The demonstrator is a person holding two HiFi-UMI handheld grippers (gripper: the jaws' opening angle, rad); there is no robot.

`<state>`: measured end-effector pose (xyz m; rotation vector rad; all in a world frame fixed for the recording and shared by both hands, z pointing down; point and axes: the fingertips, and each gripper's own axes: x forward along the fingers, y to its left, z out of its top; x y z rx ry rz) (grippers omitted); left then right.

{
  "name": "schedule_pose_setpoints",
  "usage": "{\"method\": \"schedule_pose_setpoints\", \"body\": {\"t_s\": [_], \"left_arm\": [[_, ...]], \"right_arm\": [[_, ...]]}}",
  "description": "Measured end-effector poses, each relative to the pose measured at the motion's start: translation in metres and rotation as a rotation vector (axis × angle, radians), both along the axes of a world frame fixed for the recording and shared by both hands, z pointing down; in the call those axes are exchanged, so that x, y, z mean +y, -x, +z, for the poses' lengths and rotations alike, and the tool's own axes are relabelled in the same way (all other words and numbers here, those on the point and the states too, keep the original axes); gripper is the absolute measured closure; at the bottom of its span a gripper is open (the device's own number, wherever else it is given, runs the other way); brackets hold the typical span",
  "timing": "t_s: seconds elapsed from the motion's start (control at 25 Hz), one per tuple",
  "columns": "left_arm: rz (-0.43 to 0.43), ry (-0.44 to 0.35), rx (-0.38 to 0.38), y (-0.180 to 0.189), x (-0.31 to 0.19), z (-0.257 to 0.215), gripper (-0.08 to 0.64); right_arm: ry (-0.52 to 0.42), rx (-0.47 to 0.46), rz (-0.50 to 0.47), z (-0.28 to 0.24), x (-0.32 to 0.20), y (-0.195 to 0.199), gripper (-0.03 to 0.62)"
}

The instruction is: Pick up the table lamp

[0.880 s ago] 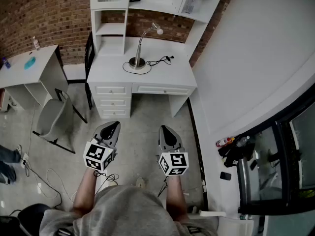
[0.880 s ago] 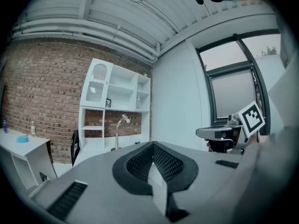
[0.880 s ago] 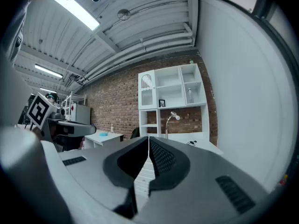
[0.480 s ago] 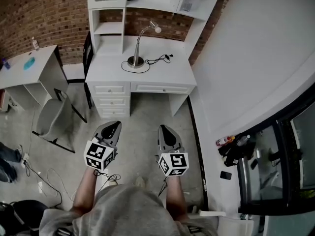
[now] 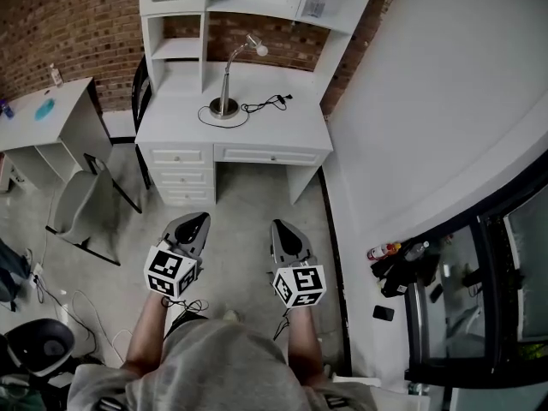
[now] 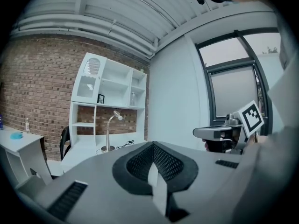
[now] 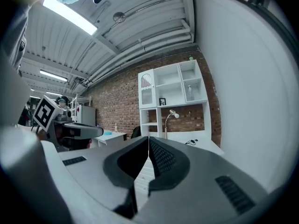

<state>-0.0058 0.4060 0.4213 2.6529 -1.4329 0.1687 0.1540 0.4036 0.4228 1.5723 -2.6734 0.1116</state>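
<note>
The table lamp (image 5: 226, 84) has a silver round base, a thin bent stem and a small white head. It stands on the white desk (image 5: 282, 131) far ahead of me, with its black cord (image 5: 267, 104) trailing right. It is also small in the left gripper view, as the lamp (image 6: 108, 135), and in the right gripper view, as the lamp (image 7: 168, 122). My left gripper (image 5: 199, 222) and right gripper (image 5: 280, 228) are held side by side over the floor, well short of the desk. Both are shut with nothing between the jaws: left gripper (image 6: 152, 145), right gripper (image 7: 148, 139).
The desk carries a white shelf unit (image 5: 180, 24) against a brick wall. A second white table (image 5: 38, 118), a grey chair (image 5: 73, 208) and a black chair (image 5: 137, 88) stand at the left. Cables (image 5: 68, 302) lie on the floor. A white wall (image 5: 428, 101) runs along the right, with bottles (image 5: 385, 250) at its foot.
The desk and lamp have slid left and slightly up in the head view. Both grippers keep their places and stay shut. A black round seat has come into view at the lower left.
</note>
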Motion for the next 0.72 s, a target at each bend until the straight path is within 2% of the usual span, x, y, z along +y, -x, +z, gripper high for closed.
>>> {"method": "schedule_pose_setpoints", "body": {"t_s": [0.24, 0.52, 0.72], "left_arm": [[-0.046, 0.023, 0.001, -0.03, -0.012, 0.008, 0.557], [-0.02, 0.011, 0.001, -0.054, -0.041, 0.006, 0.557], [-0.005, -0.009, 0.012, -0.065, -0.087, 0.004, 0.557]], "right_arm": [[0.018, -0.018, -0.031, 0.008, -0.013, -0.031, 0.571], [0.015, -0.052, -0.009, 0.013, -0.04, -0.053, 0.571], [0.018, -0.056, 0.006, 0.022, -0.079, -0.064, 0.57]]}}
